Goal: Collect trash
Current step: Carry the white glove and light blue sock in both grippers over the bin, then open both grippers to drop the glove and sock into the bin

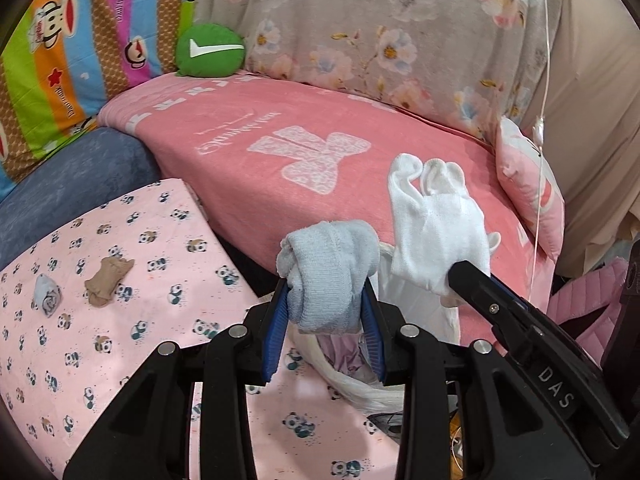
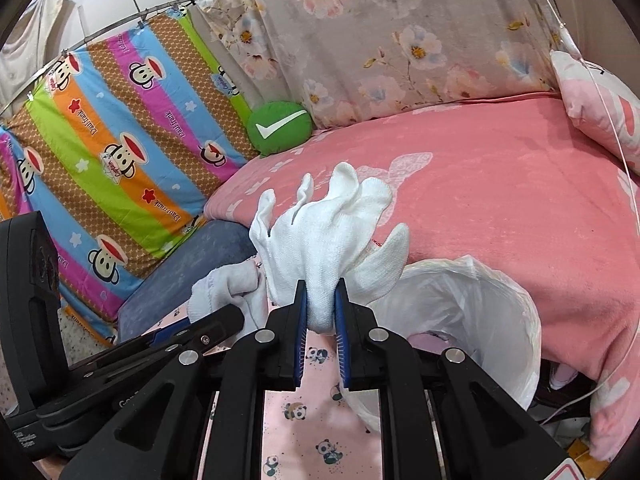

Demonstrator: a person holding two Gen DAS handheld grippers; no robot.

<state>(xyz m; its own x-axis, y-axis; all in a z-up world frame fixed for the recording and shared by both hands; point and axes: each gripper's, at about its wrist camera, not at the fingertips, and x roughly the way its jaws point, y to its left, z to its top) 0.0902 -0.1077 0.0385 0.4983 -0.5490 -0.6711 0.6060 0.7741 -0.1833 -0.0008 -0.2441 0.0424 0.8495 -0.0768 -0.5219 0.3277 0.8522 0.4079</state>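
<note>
Left gripper (image 1: 326,308) is clamped on a rolled-up pale blue sock (image 1: 328,276), blue pads squeezing it from both sides, and the right gripper (image 2: 321,312) is pinched tight on a white glove (image 2: 328,236) by its cuff, fingers flopping upward. Both bundles hang just above the white trash bag (image 2: 472,300), which sits between the panda-print table (image 1: 120,300) and the pink bed cover (image 1: 320,152), mouth open but kinda slumped. My worry: the bag rim is floppy, so if either piece gets let go a bit off to the side it could land on the table's near edge or slide down outside the bag. The glove's loose fingers could also snag on the rim. Two more bits remain toward the table's left edge, a beige sock (image 1: 108,280) and a small blue roll (image 1: 48,294), so it's not done yet imo.
</note>
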